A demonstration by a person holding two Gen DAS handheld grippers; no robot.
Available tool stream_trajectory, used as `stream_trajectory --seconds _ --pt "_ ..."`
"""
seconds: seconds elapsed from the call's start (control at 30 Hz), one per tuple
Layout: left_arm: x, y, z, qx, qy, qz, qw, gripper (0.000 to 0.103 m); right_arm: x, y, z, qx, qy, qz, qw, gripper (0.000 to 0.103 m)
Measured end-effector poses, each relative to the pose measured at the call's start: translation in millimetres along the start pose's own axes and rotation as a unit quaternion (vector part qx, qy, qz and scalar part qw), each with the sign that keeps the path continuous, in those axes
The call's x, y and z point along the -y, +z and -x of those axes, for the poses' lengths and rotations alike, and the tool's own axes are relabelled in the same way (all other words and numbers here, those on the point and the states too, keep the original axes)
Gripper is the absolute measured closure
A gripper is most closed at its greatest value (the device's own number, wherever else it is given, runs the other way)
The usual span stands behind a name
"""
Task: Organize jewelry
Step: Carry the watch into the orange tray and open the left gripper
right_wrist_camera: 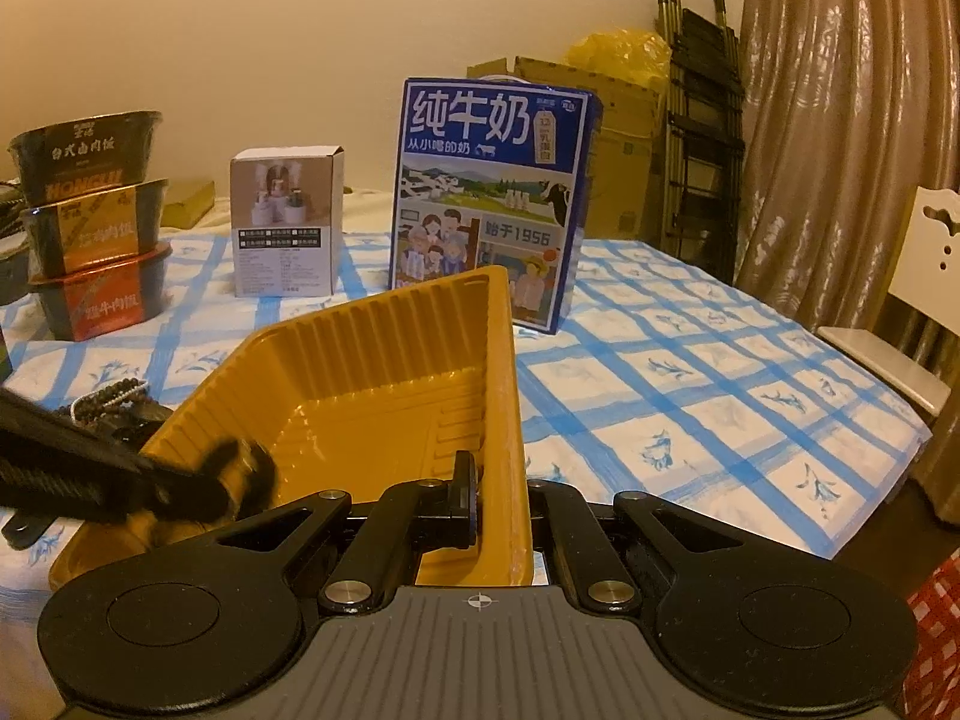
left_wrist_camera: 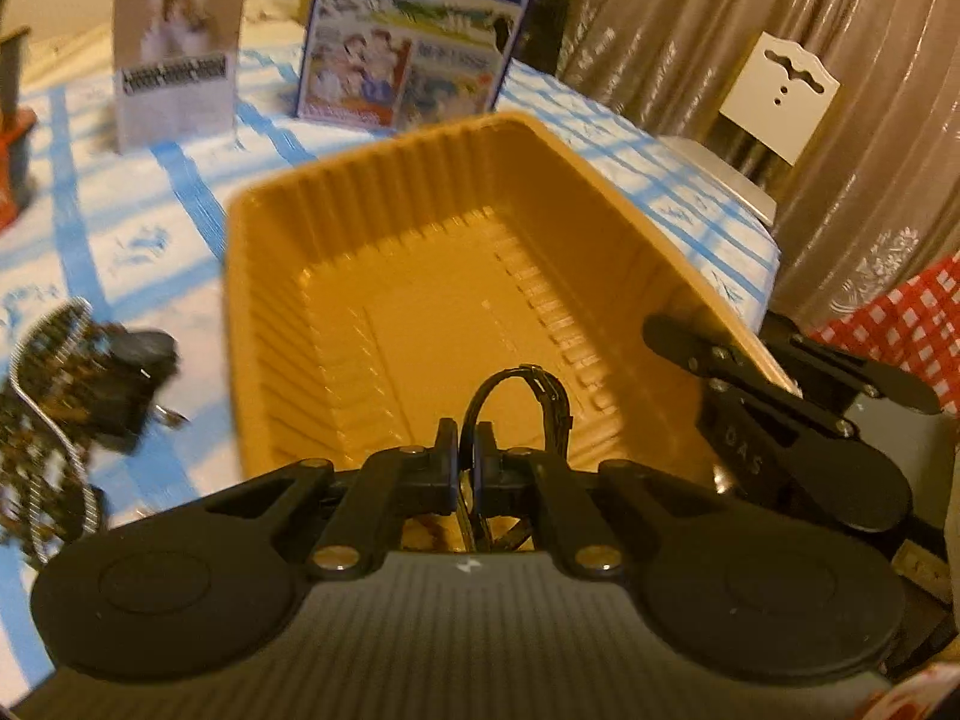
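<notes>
A yellow ribbed plastic tray [left_wrist_camera: 282, 276] lies on the blue-checked tablecloth. My left gripper [left_wrist_camera: 467, 450] is shut on a black band bracelet [left_wrist_camera: 543, 390] and holds it over the tray's near end. My right gripper [right_wrist_camera: 501, 498] is shut on the tray's right wall [right_wrist_camera: 510, 408]; it shows in the left wrist view [left_wrist_camera: 780, 396] at the tray's right rim. The left gripper and bracelet appear blurred in the right wrist view [right_wrist_camera: 240, 474] over the tray. A pile of beaded jewelry [left_wrist_camera: 66, 396] lies left of the tray, also in the right wrist view [right_wrist_camera: 114, 399].
A blue milk carton [right_wrist_camera: 492, 204] and a small white box [right_wrist_camera: 287, 222] stand behind the tray. Stacked food bowls [right_wrist_camera: 96, 222] stand at the far left. A white chair [right_wrist_camera: 900, 324] and curtains are at the table's right edge.
</notes>
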State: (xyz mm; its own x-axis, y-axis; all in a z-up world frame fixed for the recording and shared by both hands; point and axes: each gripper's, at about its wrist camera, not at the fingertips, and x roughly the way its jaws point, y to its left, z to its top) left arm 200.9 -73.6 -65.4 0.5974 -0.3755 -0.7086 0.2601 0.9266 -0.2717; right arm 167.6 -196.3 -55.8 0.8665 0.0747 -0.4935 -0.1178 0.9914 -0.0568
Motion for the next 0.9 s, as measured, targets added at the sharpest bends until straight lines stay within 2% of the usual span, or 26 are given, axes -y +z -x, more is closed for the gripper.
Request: stream_trajectory --seconds 0.2,0.3,0.47,0.7,0.9 --pt "4 4 -7 -0.012 -0.016 0.014 0.9997 0.096 3 -2 1 -0.003 -0.002 -0.007 1.000 0.100" --pt "8 8 2 0.007 -0.006 -0.003 1.0000 0.086 7 -5 1 -0.007 -0.002 -0.017 1.000 0.100" --pt "-4 8 27 0.036 0.022 0.002 0.9991 0.083 8 -7 2 -0.007 -0.005 -0.021 1.000 0.100" --pt "-42 -9 63 0.051 0.090 0.020 0.9945 0.079 7 -6 4 -0.007 -0.006 -0.021 1.000 0.100" --pt "-73 -35 81 0.038 0.157 0.026 0.9865 0.077 6 -6 5 -0.006 -0.007 -0.020 1.000 0.100"
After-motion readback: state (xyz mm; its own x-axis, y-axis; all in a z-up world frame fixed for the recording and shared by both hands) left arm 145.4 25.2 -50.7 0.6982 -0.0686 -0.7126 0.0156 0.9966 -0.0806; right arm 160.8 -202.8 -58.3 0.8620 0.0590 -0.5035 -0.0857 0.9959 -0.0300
